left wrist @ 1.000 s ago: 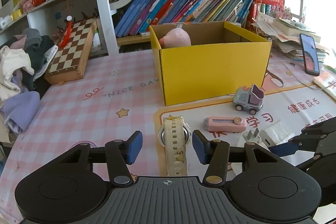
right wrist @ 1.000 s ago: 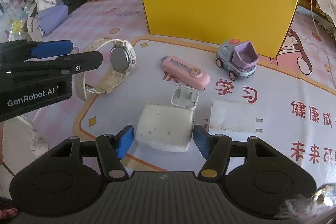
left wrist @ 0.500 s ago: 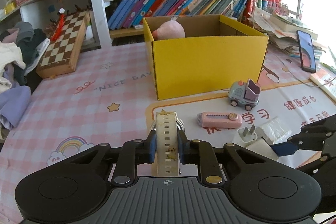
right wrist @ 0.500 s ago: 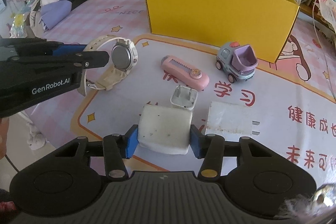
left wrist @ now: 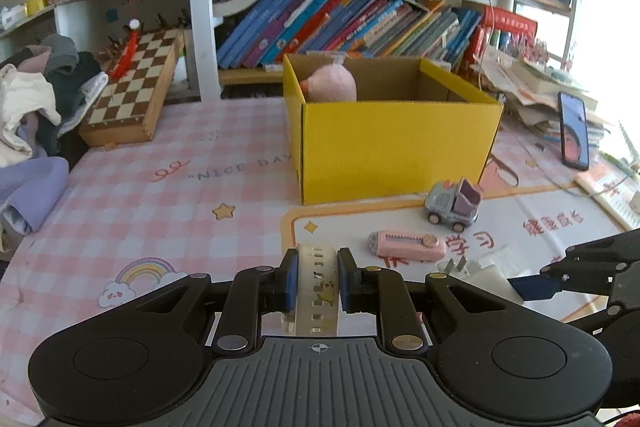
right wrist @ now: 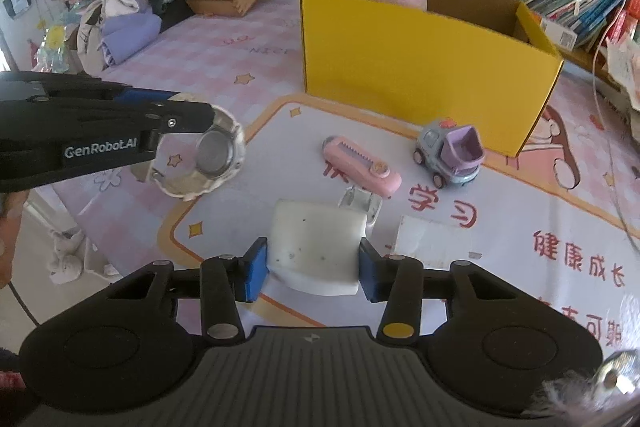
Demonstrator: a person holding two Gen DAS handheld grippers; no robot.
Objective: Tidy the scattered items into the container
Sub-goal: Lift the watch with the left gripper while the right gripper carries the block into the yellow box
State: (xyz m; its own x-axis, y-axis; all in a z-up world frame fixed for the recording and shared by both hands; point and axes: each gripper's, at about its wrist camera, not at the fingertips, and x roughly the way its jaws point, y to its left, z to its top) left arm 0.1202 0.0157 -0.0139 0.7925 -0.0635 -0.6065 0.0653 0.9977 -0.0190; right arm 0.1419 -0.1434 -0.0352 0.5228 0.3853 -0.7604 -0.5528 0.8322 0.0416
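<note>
Ahead of both hand-held grippers stands the yellow box; we see the left clamping a watch strap-forward and nearer it, the right gripping a white block.

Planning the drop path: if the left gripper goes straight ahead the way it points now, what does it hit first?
Probably the front wall of the yellow box. The left gripper, shut on the watch, points across bare mat toward it. The pink utility knife lies right of that line; depth is uncertain.

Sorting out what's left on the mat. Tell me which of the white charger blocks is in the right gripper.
The larger speckled white block, gripped between the right gripper pads. The small plug adapter lies just beyond it and the flat white charger lies to its right, both ungripped.
</note>
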